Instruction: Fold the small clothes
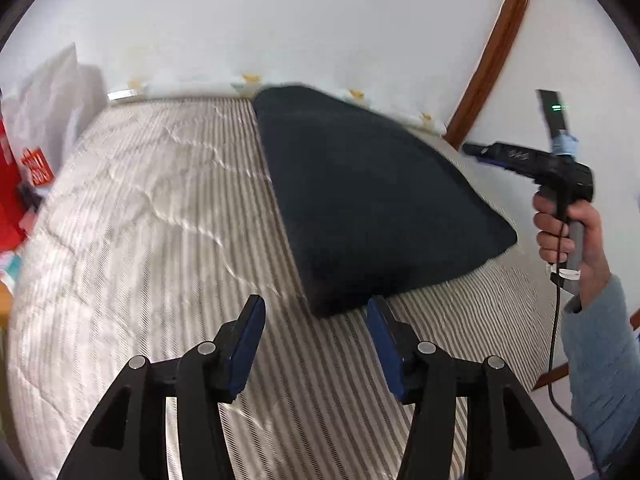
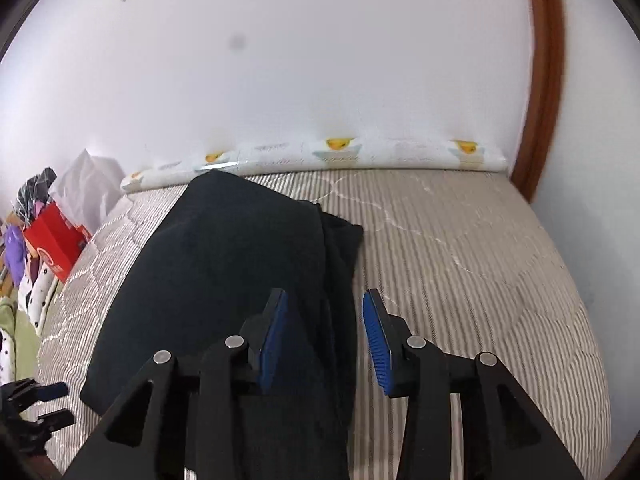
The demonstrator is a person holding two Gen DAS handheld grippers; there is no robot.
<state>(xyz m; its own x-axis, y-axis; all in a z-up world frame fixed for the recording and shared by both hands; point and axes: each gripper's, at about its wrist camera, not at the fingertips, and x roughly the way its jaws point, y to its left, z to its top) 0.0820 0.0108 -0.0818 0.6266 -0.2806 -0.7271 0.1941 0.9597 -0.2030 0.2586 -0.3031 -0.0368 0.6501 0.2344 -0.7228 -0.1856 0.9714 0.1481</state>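
With both the left tongs [image 1: 316,314] and the right tongs [image 2: 325,307] spread wide and empty, we approach the dark garment [image 1: 372,196] lying flat on the striped bed [image 1: 160,208], and should pinch matching near corners before folding evenly.

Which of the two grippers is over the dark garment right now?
The right gripper: its open jaws straddle the dark garment's right edge. The left gripper, also open, sits off its near corner over the striped bedcover.
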